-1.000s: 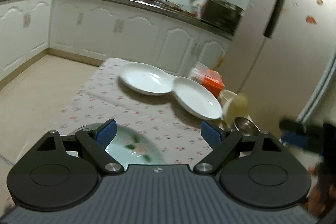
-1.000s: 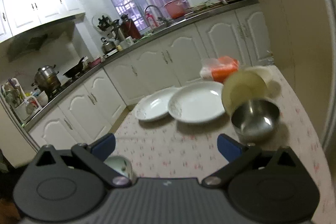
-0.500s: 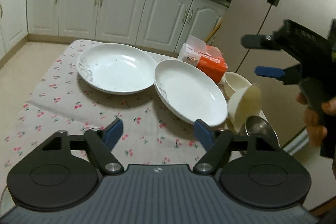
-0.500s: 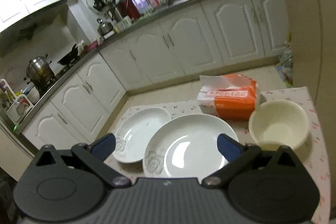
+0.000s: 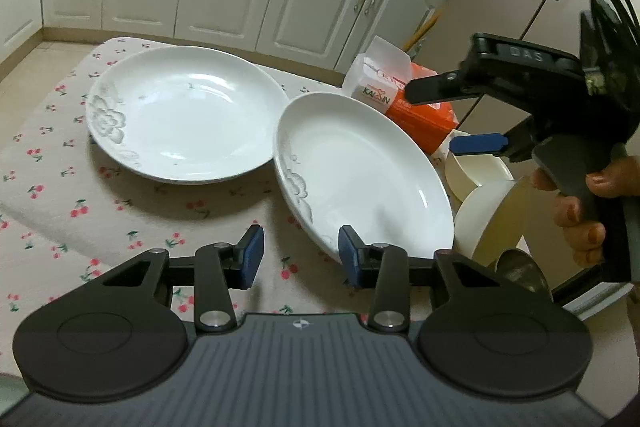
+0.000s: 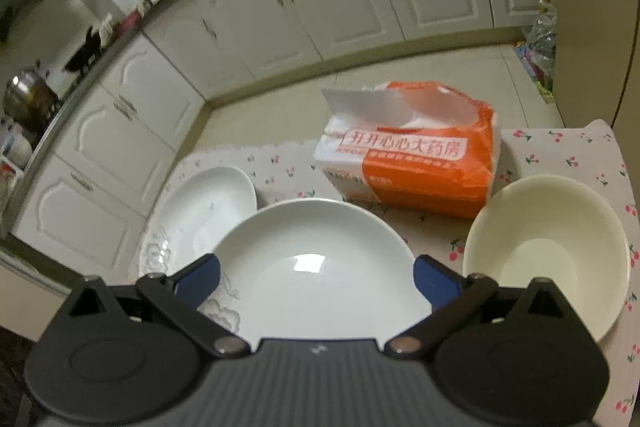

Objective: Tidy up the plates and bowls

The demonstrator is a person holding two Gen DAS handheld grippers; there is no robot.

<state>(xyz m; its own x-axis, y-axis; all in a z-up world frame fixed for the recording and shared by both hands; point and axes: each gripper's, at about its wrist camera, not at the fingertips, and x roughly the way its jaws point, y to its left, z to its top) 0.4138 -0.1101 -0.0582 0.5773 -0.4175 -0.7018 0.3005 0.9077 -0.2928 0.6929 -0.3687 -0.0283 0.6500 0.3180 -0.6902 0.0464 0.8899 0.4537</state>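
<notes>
On the cherry-print tablecloth [image 5: 120,227] lay two white plates [image 5: 184,115] [image 5: 360,171], touching. Your left gripper [image 5: 300,255] and right gripper [image 6: 316,279] were both open, holding nothing.

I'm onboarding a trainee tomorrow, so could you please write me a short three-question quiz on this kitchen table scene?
1. True or false: the left gripper is clamped on a plate.
2. Multiple choice: what lies behind the nearer plate, at the far edge of the table? A) a kettle B) an orange tissue pack C) a cutting board
3. Fill in: the right gripper hangs over the nearer plate with its jaws ____.

Key
1. False: its jaws are apart and grip nothing.
2. B. The cream bowl stands to the right of that plate, and the farther plate lies to the left.
3. Open.
</notes>
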